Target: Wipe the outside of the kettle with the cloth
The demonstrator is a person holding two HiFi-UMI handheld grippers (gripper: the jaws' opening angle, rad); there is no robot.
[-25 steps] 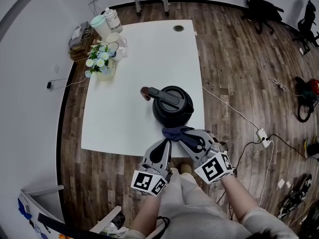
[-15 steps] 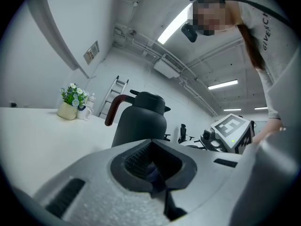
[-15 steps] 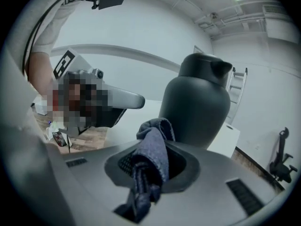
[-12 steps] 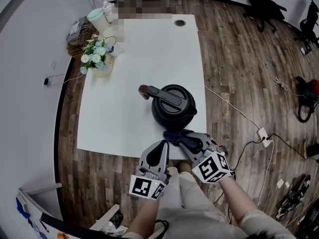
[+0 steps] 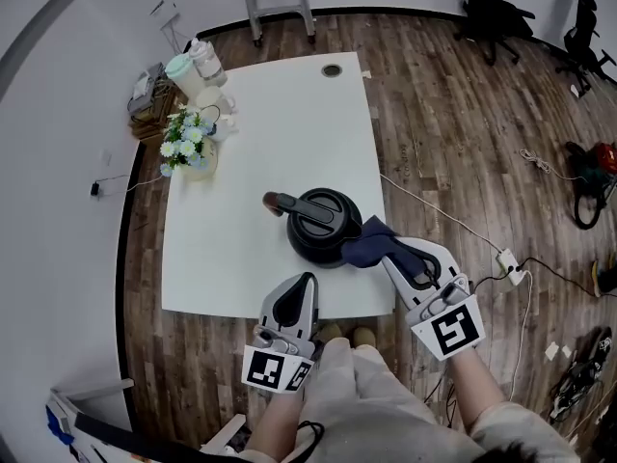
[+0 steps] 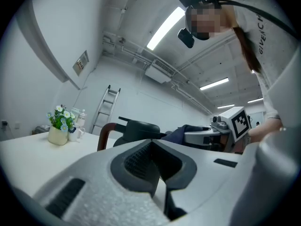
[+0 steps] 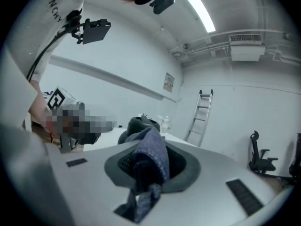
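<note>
Right gripper view: right gripper [image 7: 149,166] clamped on cloth [image 7: 155,157], fold bunched in jaws, tail hanging below. Just ahead of jaws, kettle [image 5: 323,228], cloth lying against its right flank. Left gripper [image 6: 157,161] closed on itself, nothing between jaws, kettle ahead and apart, not steadied.

Risks, as judgement: sideways wipe pushing unheld kettle across table [image 5: 280,114], or toward the table edge near the jaws; cloth slipping from jaws under drag.

Kettle lid on, contents hidden. Well beyond kettle: vase [image 5: 191,152] holding flowers; lidded jars [image 5: 193,64], contents unclear.
</note>
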